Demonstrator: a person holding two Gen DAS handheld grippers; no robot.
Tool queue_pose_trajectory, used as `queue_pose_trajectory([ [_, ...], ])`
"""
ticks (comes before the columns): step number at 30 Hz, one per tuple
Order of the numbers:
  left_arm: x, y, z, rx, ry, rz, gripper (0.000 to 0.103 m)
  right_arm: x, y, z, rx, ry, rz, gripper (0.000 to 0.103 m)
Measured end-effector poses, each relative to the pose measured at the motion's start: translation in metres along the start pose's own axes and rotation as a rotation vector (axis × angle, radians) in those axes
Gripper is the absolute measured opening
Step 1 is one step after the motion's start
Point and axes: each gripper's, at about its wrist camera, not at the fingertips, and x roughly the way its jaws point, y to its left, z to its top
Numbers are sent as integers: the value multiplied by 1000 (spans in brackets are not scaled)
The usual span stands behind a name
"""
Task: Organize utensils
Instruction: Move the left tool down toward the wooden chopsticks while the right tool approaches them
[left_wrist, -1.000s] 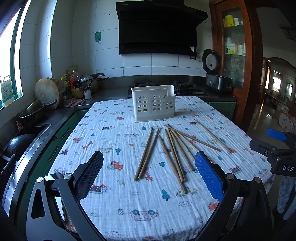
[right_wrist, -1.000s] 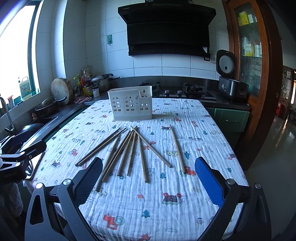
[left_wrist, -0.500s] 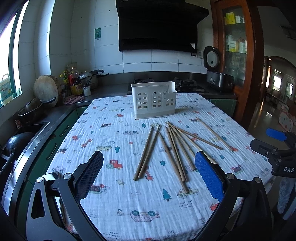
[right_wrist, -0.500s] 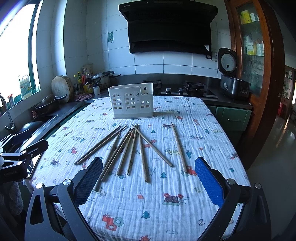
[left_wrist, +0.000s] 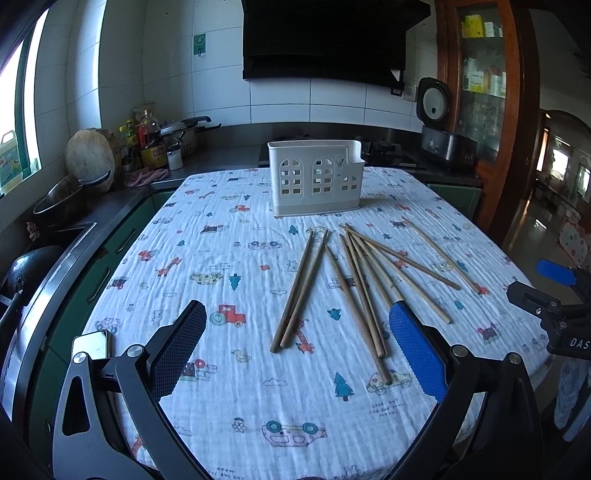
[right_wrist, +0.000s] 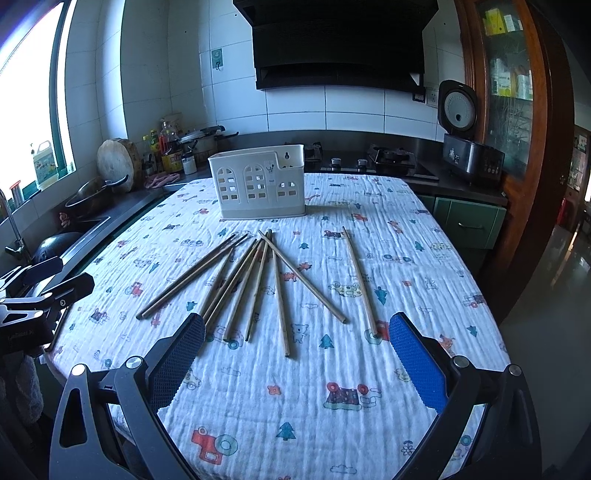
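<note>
Several wooden chopsticks (left_wrist: 354, 280) lie loosely fanned out on the patterned tablecloth (left_wrist: 221, 258); the same chopsticks (right_wrist: 258, 280) show in the right wrist view. A white perforated utensil holder (left_wrist: 316, 177) stands upright beyond them, and that holder (right_wrist: 258, 188) looks empty. My left gripper (left_wrist: 295, 350) hovers open over the near part of the table, nothing between its fingers. My right gripper (right_wrist: 295, 354) is open too, with the chopsticks' near ends just ahead of it. Each gripper appears at the edge of the other's view.
A dark counter runs along the left with a sink, a wok (left_wrist: 26, 266), a pan, a round cutting board (left_wrist: 88, 158) and bottles (left_wrist: 149, 144). A stove and rice cooker (right_wrist: 465, 147) stand behind the table. A wooden cabinet (right_wrist: 517, 110) is at the right.
Both grippers have tilted downward a little and moved slightly closer to the table, so the chopsticks and holder sit lower and larger in view. Nothing on the table has moved.
</note>
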Motion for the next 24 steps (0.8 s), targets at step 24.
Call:
queue_pose_trajectory([
  [24, 56, 8, 3, -35, 135, -2, 98, 53, -18, -5, -7, 111, 2, 97],
])
